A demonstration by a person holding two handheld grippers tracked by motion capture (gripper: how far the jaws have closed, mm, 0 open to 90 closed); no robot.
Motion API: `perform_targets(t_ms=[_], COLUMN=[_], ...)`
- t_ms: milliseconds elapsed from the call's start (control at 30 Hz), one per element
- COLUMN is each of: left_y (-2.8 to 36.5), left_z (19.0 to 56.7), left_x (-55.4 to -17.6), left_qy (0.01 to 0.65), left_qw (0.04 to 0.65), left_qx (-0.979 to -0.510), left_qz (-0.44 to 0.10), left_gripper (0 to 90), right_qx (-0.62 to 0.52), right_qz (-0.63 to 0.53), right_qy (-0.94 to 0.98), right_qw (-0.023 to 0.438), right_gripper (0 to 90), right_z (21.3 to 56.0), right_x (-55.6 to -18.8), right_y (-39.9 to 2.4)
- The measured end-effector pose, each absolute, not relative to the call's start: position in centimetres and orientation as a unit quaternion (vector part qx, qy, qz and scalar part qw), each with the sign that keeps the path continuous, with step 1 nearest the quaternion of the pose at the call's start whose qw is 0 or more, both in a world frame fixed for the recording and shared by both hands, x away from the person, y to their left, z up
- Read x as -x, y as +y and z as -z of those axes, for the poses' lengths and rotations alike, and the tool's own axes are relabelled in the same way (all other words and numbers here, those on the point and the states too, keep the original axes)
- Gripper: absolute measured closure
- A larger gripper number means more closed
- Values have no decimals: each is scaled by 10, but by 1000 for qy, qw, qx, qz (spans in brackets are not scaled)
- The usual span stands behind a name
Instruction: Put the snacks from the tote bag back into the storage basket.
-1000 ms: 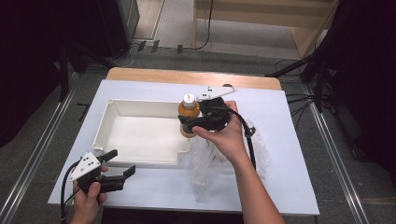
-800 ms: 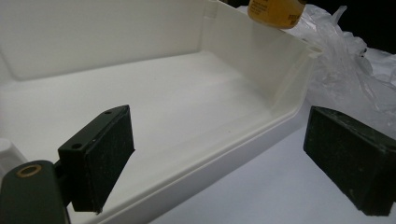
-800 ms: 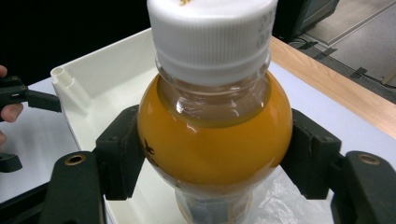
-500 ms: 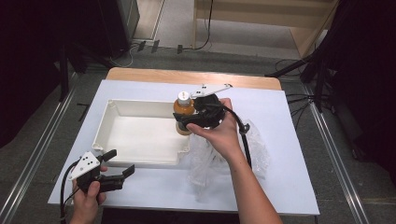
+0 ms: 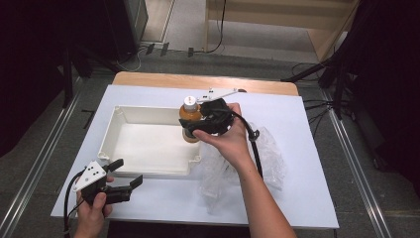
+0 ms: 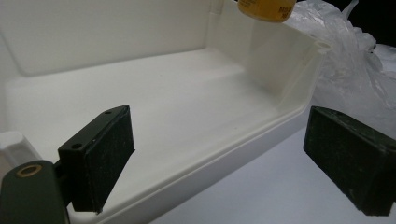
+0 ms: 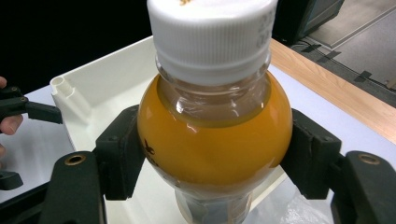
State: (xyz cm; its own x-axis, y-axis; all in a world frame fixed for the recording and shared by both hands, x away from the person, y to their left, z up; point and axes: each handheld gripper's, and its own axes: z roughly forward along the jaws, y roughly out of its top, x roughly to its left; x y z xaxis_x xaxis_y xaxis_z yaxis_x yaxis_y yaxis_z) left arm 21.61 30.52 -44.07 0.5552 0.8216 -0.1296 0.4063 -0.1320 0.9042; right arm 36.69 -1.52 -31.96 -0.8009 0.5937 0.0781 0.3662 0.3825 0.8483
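Juice bottle (image 7: 212, 140) clamped upright between right tool (image 7: 215, 158) pads.

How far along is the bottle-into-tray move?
Done: the right gripper is shut on the orange drink bottle, lifted clear of the plastic bag. In hand: the bottle hangs over the white tray's right end. Left: lowering and releasing it. The left gripper waits open at the tray's near rim.

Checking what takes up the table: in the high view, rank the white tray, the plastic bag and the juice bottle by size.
1. white tray
2. plastic bag, partly hidden by the arm
3. juice bottle, held above the tray by the right gripper, so slightly nearer the camera
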Motion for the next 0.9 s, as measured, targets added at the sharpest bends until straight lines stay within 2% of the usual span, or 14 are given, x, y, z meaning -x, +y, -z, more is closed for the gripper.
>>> perform_targets(t_ms=[900], left_y=[303], left_z=[441], left_x=[-216], left_qy=[422], left_qw=[498], left_qx=[-728], left_qz=[-210], left_gripper=[86], right_qx=[-290], right_qz=[-468], right_qy=[827], right_qw=[114], right_gripper=[309], right_z=[329], right_x=[-371], right_y=[-6])
